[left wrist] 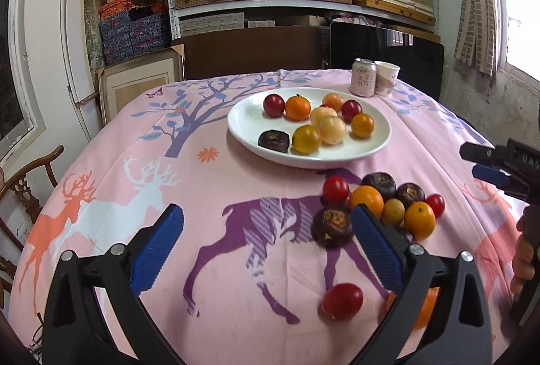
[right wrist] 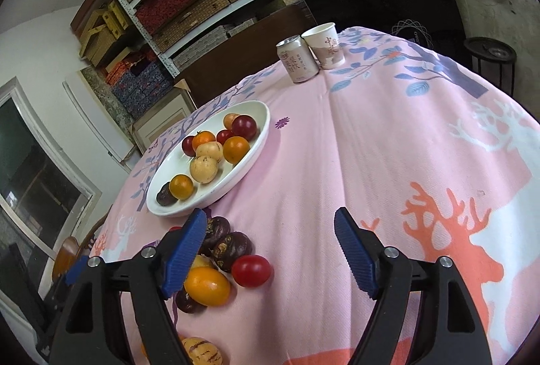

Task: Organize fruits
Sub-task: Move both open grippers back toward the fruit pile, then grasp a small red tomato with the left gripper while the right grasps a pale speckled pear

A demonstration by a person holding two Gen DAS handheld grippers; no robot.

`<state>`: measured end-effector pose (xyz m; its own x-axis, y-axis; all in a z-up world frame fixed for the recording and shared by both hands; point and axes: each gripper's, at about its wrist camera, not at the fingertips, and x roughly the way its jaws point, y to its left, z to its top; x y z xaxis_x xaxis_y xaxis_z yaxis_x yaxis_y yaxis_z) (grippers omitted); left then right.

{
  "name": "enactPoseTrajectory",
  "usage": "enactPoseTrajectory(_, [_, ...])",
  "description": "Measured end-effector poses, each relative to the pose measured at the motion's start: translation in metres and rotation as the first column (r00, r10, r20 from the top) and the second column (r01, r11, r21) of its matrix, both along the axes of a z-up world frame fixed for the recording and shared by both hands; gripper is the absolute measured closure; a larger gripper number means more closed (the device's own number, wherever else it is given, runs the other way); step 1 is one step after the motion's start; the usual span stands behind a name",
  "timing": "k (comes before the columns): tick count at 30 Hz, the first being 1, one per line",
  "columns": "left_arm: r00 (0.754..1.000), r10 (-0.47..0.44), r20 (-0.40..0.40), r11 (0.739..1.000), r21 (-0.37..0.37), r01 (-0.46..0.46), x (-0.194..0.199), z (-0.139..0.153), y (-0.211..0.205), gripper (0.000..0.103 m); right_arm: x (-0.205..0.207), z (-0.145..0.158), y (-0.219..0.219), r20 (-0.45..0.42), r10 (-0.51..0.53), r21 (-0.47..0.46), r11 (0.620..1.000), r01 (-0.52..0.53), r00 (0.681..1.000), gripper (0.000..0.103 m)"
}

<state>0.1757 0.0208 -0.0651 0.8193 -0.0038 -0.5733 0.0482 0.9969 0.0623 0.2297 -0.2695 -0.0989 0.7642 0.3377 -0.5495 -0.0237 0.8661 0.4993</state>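
Observation:
A white plate (left wrist: 243, 125) holds several small fruits: red, orange, pale yellow and one dark brown; it also shows in the right wrist view (right wrist: 260, 135). A loose cluster of fruits (left wrist: 381, 203) lies on the pink cloth in front of the plate, with a dark water chestnut (left wrist: 332, 226) and a red tomato (left wrist: 341, 297) nearer me. My left gripper (left wrist: 266, 223) is open and empty just left of that cluster. My right gripper (right wrist: 270, 226) is open and empty, the cluster (right wrist: 222, 260) by its left finger. It also shows in the left wrist view (left wrist: 486, 162).
A pink drink can (left wrist: 362, 77) and a paper cup (left wrist: 386, 78) stand behind the plate. A striped pale fruit (right wrist: 199, 351) lies at the near edge. Shelves of boxes fill the back wall; a wooden chair (left wrist: 30, 189) stands left of the table.

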Motion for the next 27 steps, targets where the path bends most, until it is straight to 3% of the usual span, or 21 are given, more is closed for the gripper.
enactPoseTrajectory(27, [0.999, 0.003, -0.041, 1.0, -0.01, -0.003, 0.0041, -0.0074, 0.0012, 0.005, 0.0043, -0.0074, -0.0019, -0.038, 0.007, 0.038, 0.999, -0.006, 0.999, 0.024])
